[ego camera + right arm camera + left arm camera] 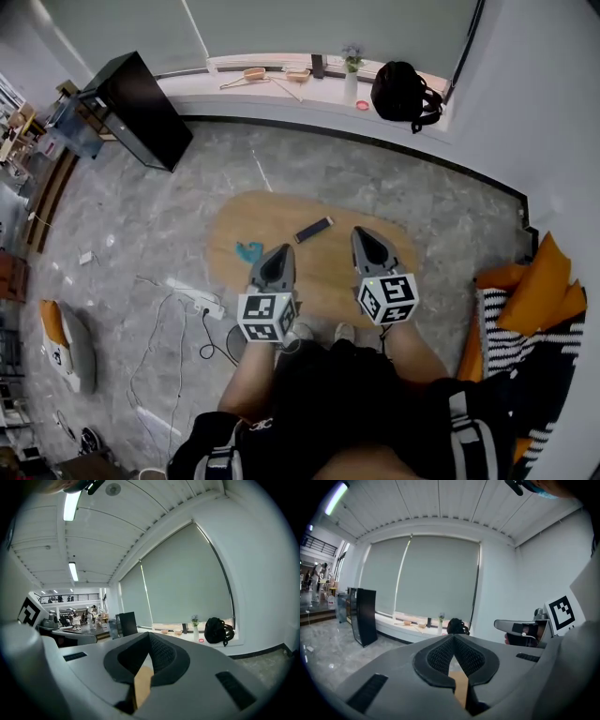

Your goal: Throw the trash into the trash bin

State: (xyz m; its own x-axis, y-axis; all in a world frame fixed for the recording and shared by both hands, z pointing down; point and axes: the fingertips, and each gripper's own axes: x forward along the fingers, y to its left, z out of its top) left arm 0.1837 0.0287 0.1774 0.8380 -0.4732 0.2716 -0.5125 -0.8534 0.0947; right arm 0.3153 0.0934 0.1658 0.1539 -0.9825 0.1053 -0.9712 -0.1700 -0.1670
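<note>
Both grippers hang side by side over a low oval wooden worktop (267,217), noses pointing away from the person. The left gripper (284,248) has its jaws clenched, ribbed pads meeting at the tip with nothing between them. The right gripper (362,232) is clenched the same way and is also empty, with only the worktop's wood showing through the gap lower down behind the pads. The trash, a small crumpled teal scrap (248,251), lies on the worktop near its left edge. In the head view it sits just left of the left gripper's nose and is not in its jaws. A dark flat bar (314,229) lies slantwise further up the worktop, between the two noses. On the grey floor to the left lies a white power strip (197,298) with trailing cables. A black cabinet (141,108) stands near the window sill (281,94), which carries a black backpack (405,91) and a small vase (351,84). Orange cushions (539,281) are at the right.
</note>
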